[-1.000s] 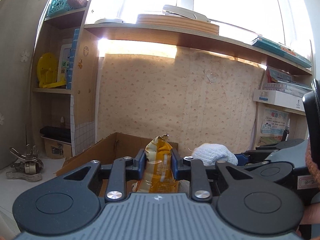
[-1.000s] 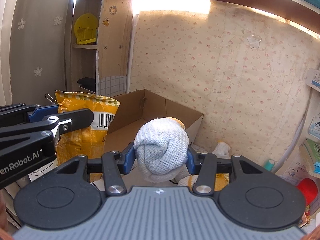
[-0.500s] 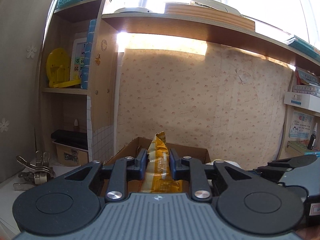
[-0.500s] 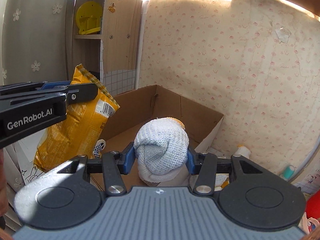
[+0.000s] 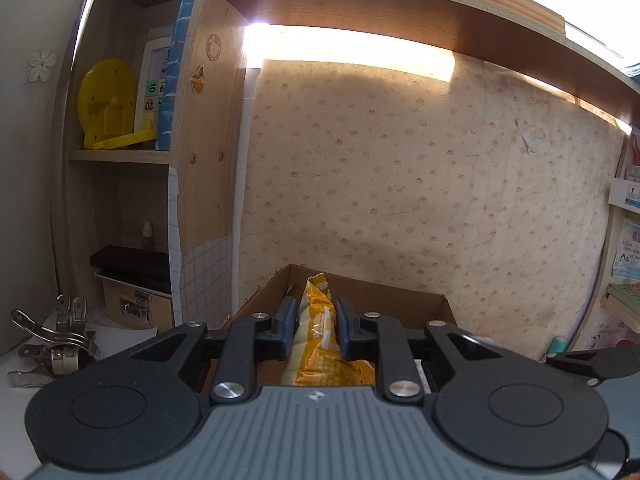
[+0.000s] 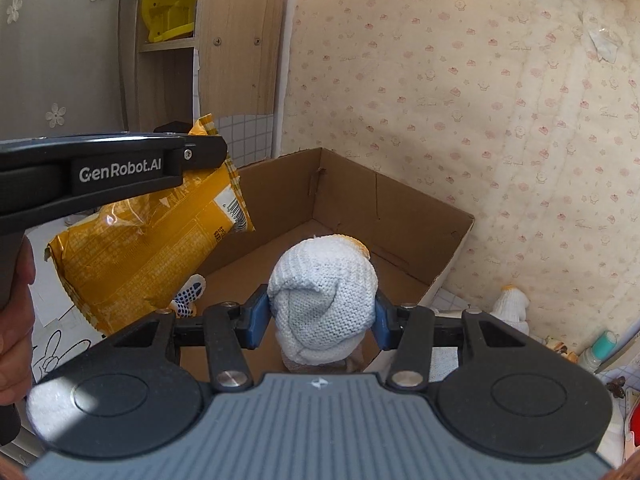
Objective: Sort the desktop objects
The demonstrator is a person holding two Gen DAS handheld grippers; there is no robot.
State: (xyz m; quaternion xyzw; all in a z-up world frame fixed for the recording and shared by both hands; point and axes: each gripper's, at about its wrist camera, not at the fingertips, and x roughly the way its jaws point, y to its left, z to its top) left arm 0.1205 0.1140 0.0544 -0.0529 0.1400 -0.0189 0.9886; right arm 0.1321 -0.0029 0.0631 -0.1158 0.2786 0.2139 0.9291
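My left gripper [image 5: 316, 330] is shut on a yellow snack bag [image 5: 326, 344], held over the near left edge of an open cardboard box [image 5: 384, 294]. In the right wrist view the same snack bag [image 6: 148, 252] hangs tilted beside the box's left wall, under the left gripper's black body [image 6: 116, 172]. My right gripper [image 6: 318, 316] is shut on a rolled white knitted glove [image 6: 322, 300], above the cardboard box [image 6: 404, 216]. A dotted white glove [image 6: 188, 292] lies on the box floor.
A wooden shelf unit [image 5: 120, 156] with a yellow stand [image 5: 106, 104] rises at left. Metal clips [image 5: 52, 340] lie on the white desk. Right of the box sit another white glove [image 6: 512, 304], a teal-capped bottle [image 6: 598, 346] and a red object [image 6: 632, 420]. A hand [image 6: 14, 320] holds the left gripper.
Both grippers have moved forward toward the box. The snack bag has tilted and now hangs at the box's left wall. The glove now sits over the box's inside.
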